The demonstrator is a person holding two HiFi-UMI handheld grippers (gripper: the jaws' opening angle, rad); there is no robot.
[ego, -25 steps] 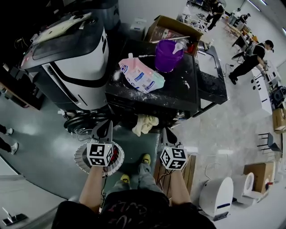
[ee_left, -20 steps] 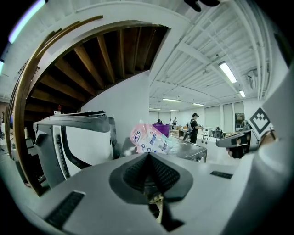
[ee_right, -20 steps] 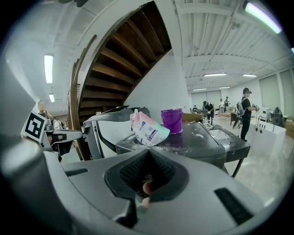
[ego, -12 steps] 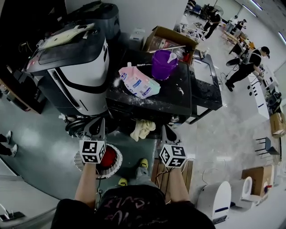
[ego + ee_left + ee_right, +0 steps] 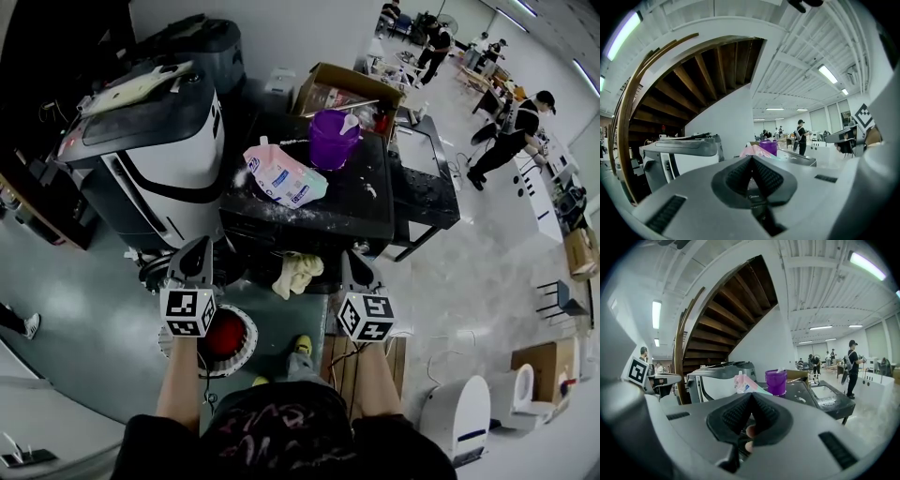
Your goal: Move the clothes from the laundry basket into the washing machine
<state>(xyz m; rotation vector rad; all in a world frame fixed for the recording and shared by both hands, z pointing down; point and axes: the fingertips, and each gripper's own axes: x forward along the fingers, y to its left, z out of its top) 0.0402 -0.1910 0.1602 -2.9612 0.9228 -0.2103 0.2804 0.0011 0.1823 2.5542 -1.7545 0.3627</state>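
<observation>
Both shut and empty, left tongs [image 5: 195, 251], right tongs [image 5: 353, 265], seemingly higher than before.

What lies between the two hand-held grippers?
In the head view, a crumpled cream cloth at the black table's front edge, between the left hand-held gripper and the right hand-held gripper.

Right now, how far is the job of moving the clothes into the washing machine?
Done: nothing visible; the washing machine looks closed. In hand: nothing; the left gripper and right gripper have jaws shut, empty. Left: the red garment in the laundry basket, perhaps the hanging cream cloth.
</observation>
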